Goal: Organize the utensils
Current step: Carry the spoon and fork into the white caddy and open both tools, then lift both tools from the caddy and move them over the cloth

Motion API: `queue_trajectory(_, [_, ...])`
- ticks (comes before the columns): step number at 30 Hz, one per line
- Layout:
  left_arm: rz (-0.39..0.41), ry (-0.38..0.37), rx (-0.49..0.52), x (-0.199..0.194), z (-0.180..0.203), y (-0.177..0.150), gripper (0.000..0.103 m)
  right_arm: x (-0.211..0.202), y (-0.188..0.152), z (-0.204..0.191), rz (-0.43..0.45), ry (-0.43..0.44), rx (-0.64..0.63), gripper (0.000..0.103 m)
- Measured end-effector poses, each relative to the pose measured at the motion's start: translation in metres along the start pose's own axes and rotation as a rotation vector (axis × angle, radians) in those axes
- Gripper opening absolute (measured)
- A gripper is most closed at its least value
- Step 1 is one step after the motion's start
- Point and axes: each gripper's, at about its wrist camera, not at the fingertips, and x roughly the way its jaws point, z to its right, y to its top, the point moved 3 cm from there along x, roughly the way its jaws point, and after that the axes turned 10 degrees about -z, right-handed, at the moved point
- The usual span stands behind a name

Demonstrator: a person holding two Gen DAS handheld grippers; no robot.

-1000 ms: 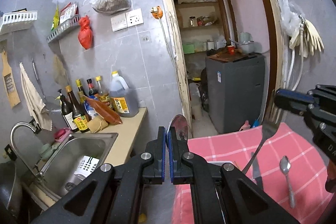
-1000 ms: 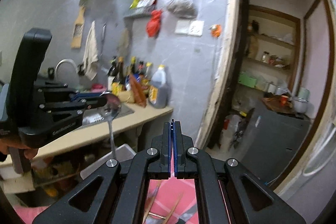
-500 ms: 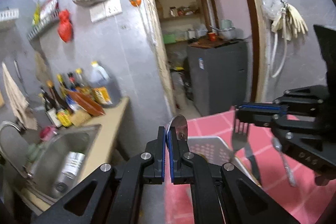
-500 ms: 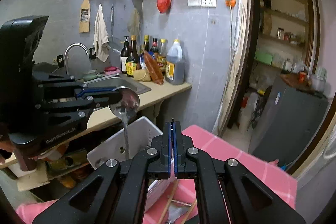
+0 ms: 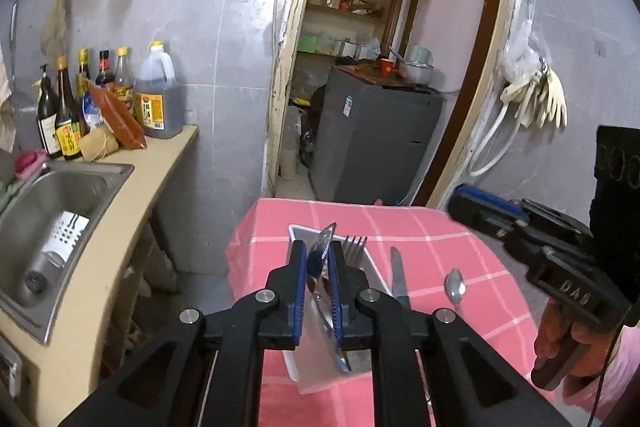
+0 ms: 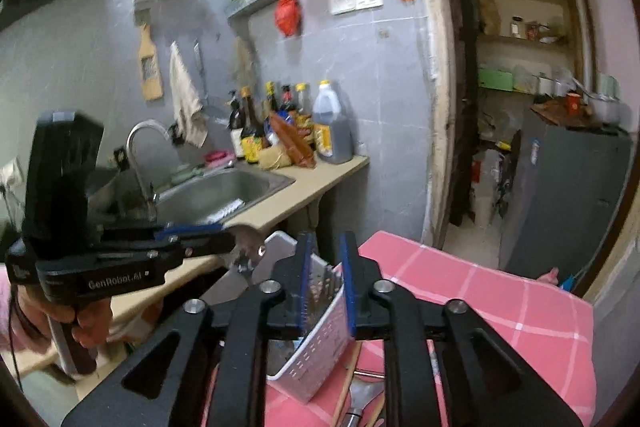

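steel spoon (image 5: 320, 267) stands between the left gripper (image 5: 318, 291)'s opening jaws, tipping into the white basket (image 5: 298, 233) near the left edge of the pink checked cloth (image 5: 420, 223). to its right a fork (image 5: 354, 251) sits in the basket below the right gripper (image 6: 326, 287), whose jaws are opening with nothing pressed between them. this looks like the release step; next, probably lift clear and fetch the knife (image 5: 398, 277) or small spoon (image 5: 456, 287) lying on the cloth. sink (image 5: 48, 195) and bottles (image 5: 64, 115) stand at left, doorway behind.

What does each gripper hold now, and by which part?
Nothing. The jaws of the left gripper are opening, the metal spoon loose between them; those of the right gripper are opening, nothing between them.
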Motion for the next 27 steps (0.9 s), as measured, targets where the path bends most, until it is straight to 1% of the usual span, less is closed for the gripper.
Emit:
queue_trajectory(2, [0.023,-0.007,-0.005,-0.005,0.004,0.001,0.014,-0.015,-0.001,0.011,0.033,-0.014,0.052,0.036])
queue_trajectory(4, [0.05,-0.025,-0.005,-0.011,0.012,0.004,0.022,-0.028,-0.002,0.02,0.058,-0.022,0.084,0.044])
queue_trajectory(6, [0.072,-0.045,-0.008,-0.016,0.019,0.008,0.038,-0.043,-0.003,0.03,0.086,-0.047,0.106,0.05])
queue_trajectory(7, [0.094,-0.061,-0.012,-0.019,0.026,0.01,0.042,-0.049,-0.004,0.034,0.098,-0.057,0.114,0.055])
queue_trajectory(8, [0.107,-0.067,-0.014,-0.02,0.029,0.011,0.05,-0.056,-0.004,0.037,0.109,-0.069,0.12,0.063])
queue_trajectory(9, [0.128,-0.075,-0.02,-0.023,0.034,0.013,0.054,-0.067,-0.005,0.043,0.132,-0.09,0.126,0.067])
queue_trajectory(10, [0.151,-0.087,-0.026,-0.025,0.041,0.014,0.056,-0.074,-0.006,0.047,0.148,-0.104,0.127,0.073])
queue_trajectory(11, [0.164,-0.093,-0.03,-0.026,0.045,0.015,0.06,-0.084,-0.008,0.052,0.169,-0.127,0.129,0.08])
queue_trajectory(12, [0.182,-0.098,-0.035,-0.028,0.052,0.016,0.064,-0.093,-0.008,0.055,0.186,-0.145,0.13,0.083])
queue_trajectory(13, [0.201,-0.104,-0.038,-0.028,0.059,0.017,0.067,-0.1,-0.009,0.059,0.2,-0.158,0.131,0.09])
queue_trajectory(14, [0.213,-0.104,-0.037,-0.029,0.065,0.017,0.073,-0.106,-0.009,0.061,0.213,-0.171,0.133,0.095])
queue_trajectory(15, [0.23,-0.103,-0.034,-0.028,0.072,0.017,0.078,-0.116,-0.01,0.066,0.232,-0.193,0.133,0.096])
queue_trajectory(16, [0.241,-0.101,-0.032,-0.028,0.077,0.016,0.081,-0.122,-0.012,0.069,0.242,-0.207,0.132,0.099])
queue_trajectory(17, [0.25,-0.101,-0.027,-0.027,0.085,0.016,0.085,-0.128,-0.014,0.073,0.252,-0.228,0.129,0.102])
queue_trajectory(18, [0.252,-0.104,-0.021,-0.025,0.093,0.015,0.091,-0.133,-0.016,0.076,0.26,-0.244,0.13,0.102])
queue_trajectory(20, [0.256,-0.102,-0.012,-0.019,0.108,0.012,0.097,-0.142,-0.024,0.085,0.278,-0.266,0.142,0.102])
queue_trajectory(23, [0.243,-0.087,0.018,-0.007,0.127,0.007,0.099,-0.152,-0.037,0.099,0.272,-0.28,0.169,0.102])
queue_trajectory(27, [0.213,-0.062,0.052,0.013,0.146,-0.002,0.101,-0.151,-0.062,0.131,0.22,-0.294,0.223,0.102])
